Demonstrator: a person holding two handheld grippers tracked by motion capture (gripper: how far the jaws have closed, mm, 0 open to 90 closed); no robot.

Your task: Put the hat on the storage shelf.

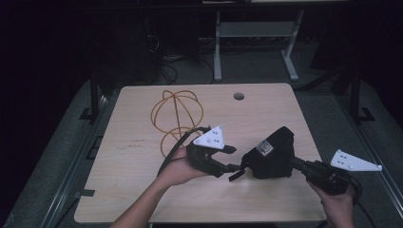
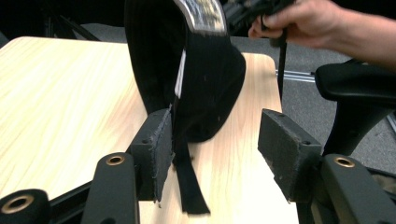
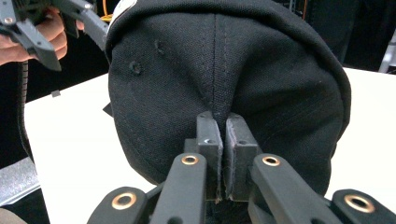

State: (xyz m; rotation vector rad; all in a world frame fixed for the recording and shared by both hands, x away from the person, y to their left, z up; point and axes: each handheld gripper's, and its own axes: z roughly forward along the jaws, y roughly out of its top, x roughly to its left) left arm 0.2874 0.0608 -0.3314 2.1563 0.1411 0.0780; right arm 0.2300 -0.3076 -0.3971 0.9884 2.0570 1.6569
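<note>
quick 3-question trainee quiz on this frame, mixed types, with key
1. True or false: the right gripper is pinching the crown fabric of the black cap.
2. The left gripper has its jaws: A) clamped on the cap's strap, B) apart, with the strap hanging beside one pad, C) shut on nothing.
3. Name the orange thing lying on the table beyond the left gripper.

Key: 1 true. 2 B; the pads stand well apart, and the strap hangs beside one of them unclamped. 3 An orange wire frame, built of hoops.
</note>
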